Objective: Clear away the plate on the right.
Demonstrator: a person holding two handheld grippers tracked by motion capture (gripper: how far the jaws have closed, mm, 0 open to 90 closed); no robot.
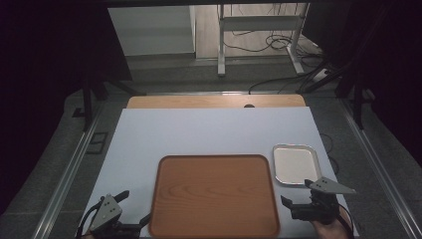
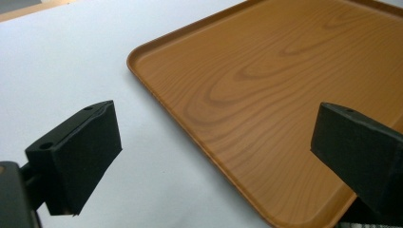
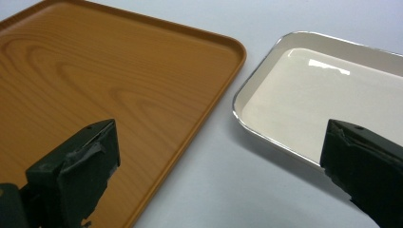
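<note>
A large wooden-look tray (image 1: 215,194) lies empty on the white table cover, near the front edge. Its grain and left rim (image 2: 266,95) show in the left gripper view, its right rim (image 3: 119,85) in the right gripper view. A small silver-rimmed white tray (image 1: 295,164) lies just right of it, also empty (image 3: 313,99). My left gripper (image 1: 133,209) sits open at the big tray's front left corner, jaws wide apart, one over the table and one over the tray. My right gripper (image 1: 297,193) is open at the front right, straddling the gap between both trays.
The white cover (image 1: 199,134) has bare room behind and left of the trays. A wooden table edge (image 1: 214,101) shows at the back. Beyond it stand a metal desk frame (image 1: 259,30) and floor cables (image 1: 278,45). Metal rails run along both sides.
</note>
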